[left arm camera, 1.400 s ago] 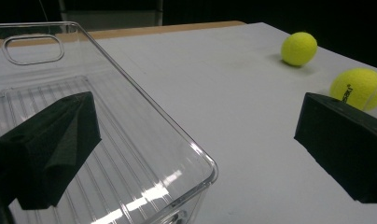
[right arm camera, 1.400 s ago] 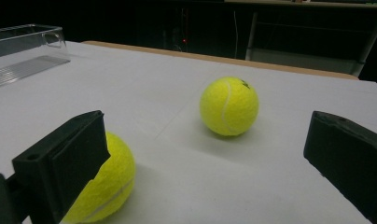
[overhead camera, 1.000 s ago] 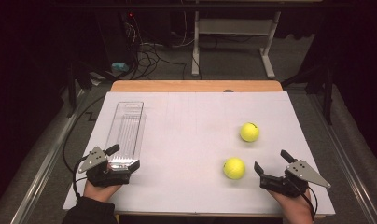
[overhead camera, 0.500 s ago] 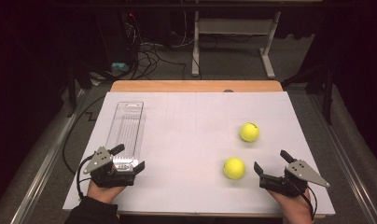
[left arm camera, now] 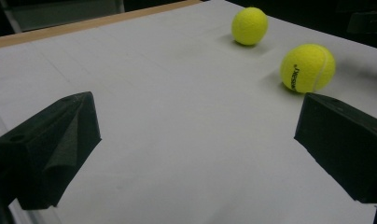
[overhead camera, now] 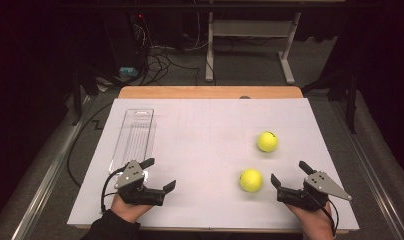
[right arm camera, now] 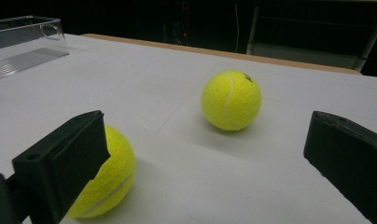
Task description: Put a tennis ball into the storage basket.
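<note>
White sheet covers the table, wood edge at the far side, dark room with cables and a desk frame behind.

Left gripper: jaws spread wide, nothing between them, hovering at the near left just off the near end of the clear tray. In the left gripper view the gripper points across the sheet toward the balls, so my read is it has turned off the tray and faces the work area, maybe lining up for a later reach.

Right gripper: jaws also wide apart, empty, at the near right. Near ball sits just left of its left jaw; in the right gripper view that ball is partly hidden behind the left jaw and outside the gap, not gripped. Far ball lies farther up the sheet, apart from the near one, and is seen between the jaws there, well ahead of them. Likely the right hand is set for a ball pickup, which one I cannot tell.

Tray lies lengthwise at far left, empty, probably the drop spot.

Count: two yellow tennis balls, one clear tray, two grippers, two hands.
</note>
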`<state>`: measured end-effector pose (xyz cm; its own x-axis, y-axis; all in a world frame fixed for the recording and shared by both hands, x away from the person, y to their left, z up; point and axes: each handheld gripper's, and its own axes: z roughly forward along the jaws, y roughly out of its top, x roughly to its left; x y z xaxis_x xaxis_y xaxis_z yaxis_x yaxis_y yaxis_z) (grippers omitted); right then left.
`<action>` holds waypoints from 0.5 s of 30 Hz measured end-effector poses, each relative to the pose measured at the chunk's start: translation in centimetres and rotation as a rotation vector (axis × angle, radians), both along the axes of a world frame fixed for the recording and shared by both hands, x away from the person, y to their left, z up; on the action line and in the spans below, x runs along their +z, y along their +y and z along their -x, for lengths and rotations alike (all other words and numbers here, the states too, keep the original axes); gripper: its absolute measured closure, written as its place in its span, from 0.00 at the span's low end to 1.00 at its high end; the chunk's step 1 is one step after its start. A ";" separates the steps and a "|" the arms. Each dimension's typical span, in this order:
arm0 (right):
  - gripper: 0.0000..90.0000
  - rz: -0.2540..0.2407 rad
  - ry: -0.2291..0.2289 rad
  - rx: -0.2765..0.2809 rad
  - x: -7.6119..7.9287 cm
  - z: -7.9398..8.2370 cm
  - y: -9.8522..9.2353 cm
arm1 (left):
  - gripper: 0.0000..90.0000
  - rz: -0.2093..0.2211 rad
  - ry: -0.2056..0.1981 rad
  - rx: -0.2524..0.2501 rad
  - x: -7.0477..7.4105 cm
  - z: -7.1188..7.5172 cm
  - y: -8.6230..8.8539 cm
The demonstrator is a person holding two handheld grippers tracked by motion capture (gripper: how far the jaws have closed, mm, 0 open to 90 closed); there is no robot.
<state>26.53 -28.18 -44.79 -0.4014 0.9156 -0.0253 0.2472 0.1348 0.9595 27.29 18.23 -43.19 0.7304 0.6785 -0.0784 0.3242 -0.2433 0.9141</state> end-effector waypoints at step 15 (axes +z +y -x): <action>0.00 0.000 0.000 0.002 -0.1 0.0 0.0 | 0.01 0.013 0.018 -0.019 0.0 -0.5 -2.1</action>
<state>26.56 -28.14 -44.86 -0.4030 0.9149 -0.0251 0.2469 0.1350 0.9596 27.78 16.14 -43.21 0.7417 0.6632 -0.1002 0.3359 -0.2379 0.9113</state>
